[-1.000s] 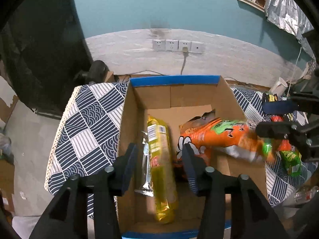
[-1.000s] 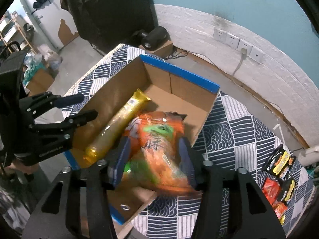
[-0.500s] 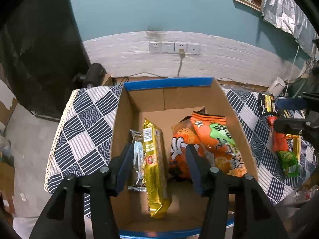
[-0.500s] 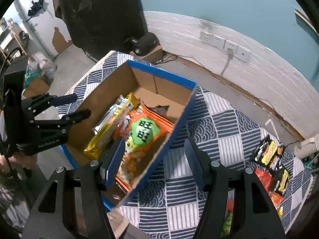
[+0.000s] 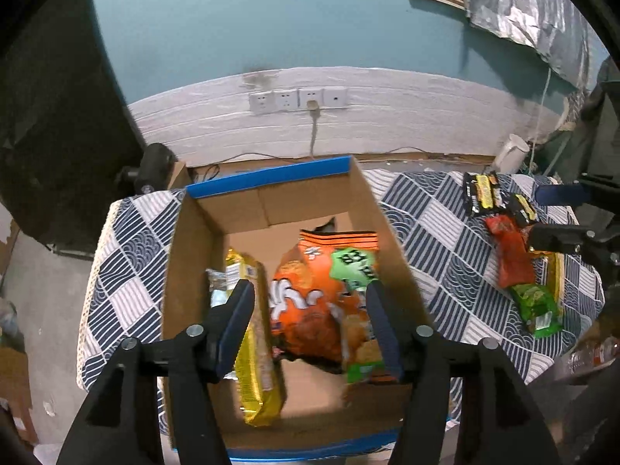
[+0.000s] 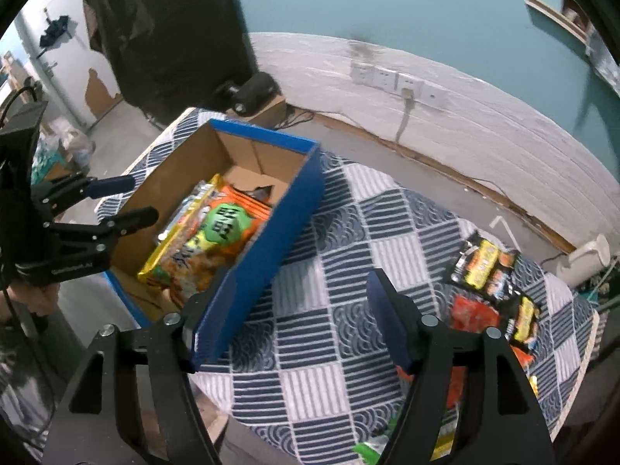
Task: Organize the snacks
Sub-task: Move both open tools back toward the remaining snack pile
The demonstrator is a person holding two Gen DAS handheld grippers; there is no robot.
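Opening both tongs, nothing between jaws: my left gripper (image 5: 310,321) hung above blue-edged cardboard box (image 5: 271,172), my right gripper (image 6: 286,317) over navy-white patterned cloth (image 6: 329,271). Orange snack bag (image 5: 321,290) and long yellow packet (image 5: 255,348) lay inside box; loose red, green, black-yellow packets (image 5: 511,255) lay on cloth.

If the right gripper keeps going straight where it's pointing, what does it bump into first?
Probably the checked tablecloth: the right gripper, jaws opening and empty, points at bare cloth beside the blue box.
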